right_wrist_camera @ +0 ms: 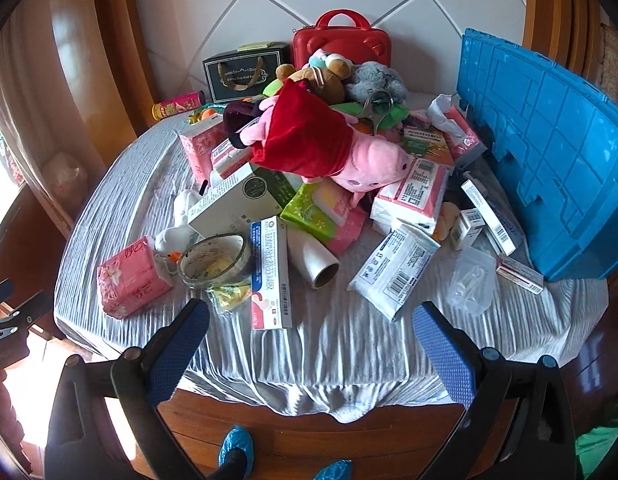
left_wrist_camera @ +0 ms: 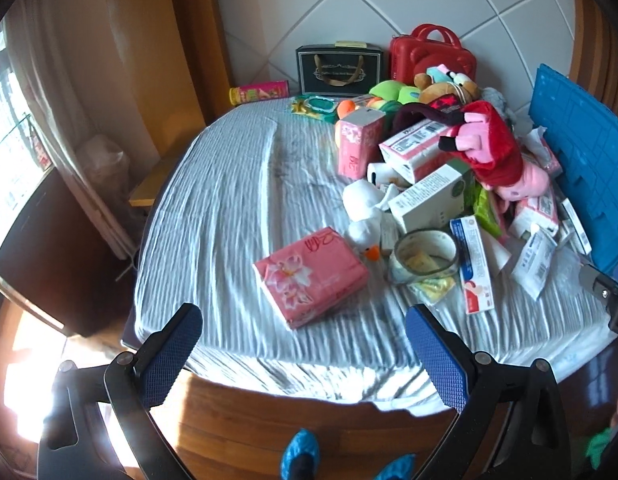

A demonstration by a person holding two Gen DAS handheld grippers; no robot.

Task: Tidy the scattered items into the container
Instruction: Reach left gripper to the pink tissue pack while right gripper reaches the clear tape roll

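Blue container (right_wrist_camera: pixel 549 152) stands tipped up at the bed's right edge, open side not visible. Scattered items heaped just left of it, over the bed's right half: pink pig plush (right_wrist_camera: pixel 349 152) in red dress on top, teddy bear (right_wrist_camera: pixel 321 76) behind, tissue packs, boxes, cardboard roll (right_wrist_camera: pixel 313 256) near front. Tape roll (right_wrist_camera: pixel 215 260) w/ long red-white box (right_wrist_camera: pixel 271 272) touching its right side. Pink tissue pack (left_wrist_camera: pixel 311 276) lies apart, nearest the bed's front-left. Red case (left_wrist_camera: pixel 433 56) & black gift box (left_wrist_camera: pixel 339 68) at the head edge, against wall. Left gripper (left_wrist_camera: pixel 305 336) spread wide, empty, over front edge. Right gripper (right_wrist_camera: pixel 311 338) same, spread, holding nothing. Bed sheet (left_wrist_camera: pixel 229 184) rumpled, grey-white.
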